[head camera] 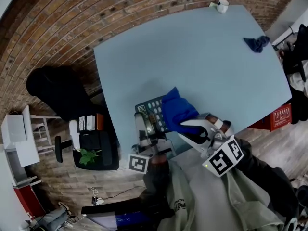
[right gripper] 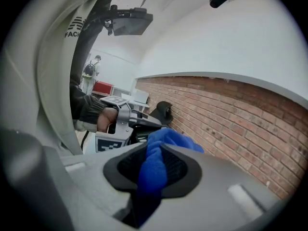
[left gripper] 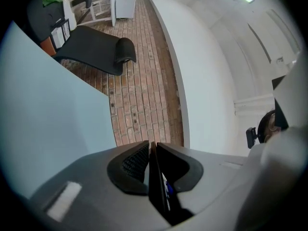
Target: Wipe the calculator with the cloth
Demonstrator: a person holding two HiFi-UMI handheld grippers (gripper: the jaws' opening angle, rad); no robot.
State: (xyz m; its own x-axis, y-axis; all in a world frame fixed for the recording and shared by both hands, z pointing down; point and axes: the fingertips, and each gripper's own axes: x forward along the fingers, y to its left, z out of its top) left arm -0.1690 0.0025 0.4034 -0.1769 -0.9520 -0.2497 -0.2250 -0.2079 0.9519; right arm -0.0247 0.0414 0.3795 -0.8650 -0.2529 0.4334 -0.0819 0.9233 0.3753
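Low in the head view, the left gripper (head camera: 144, 125) pinches the calculator (head camera: 153, 110) at the table's (head camera: 192, 57) near edge, the cloth (head camera: 177, 110) covering its right side. The right gripper view shows close up the right gripper (right gripper: 155, 163) clamped on that cloth. The left gripper view shows the calculator only edge-on.

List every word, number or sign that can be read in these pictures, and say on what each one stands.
"FAC", the rest cut off: on the pale garment, under a striped logo, in the right gripper view.
Calculator keys: too small to read.
Print on the red box: too blurred to read.
Marker cube: a black-and-white pattern, no letters.
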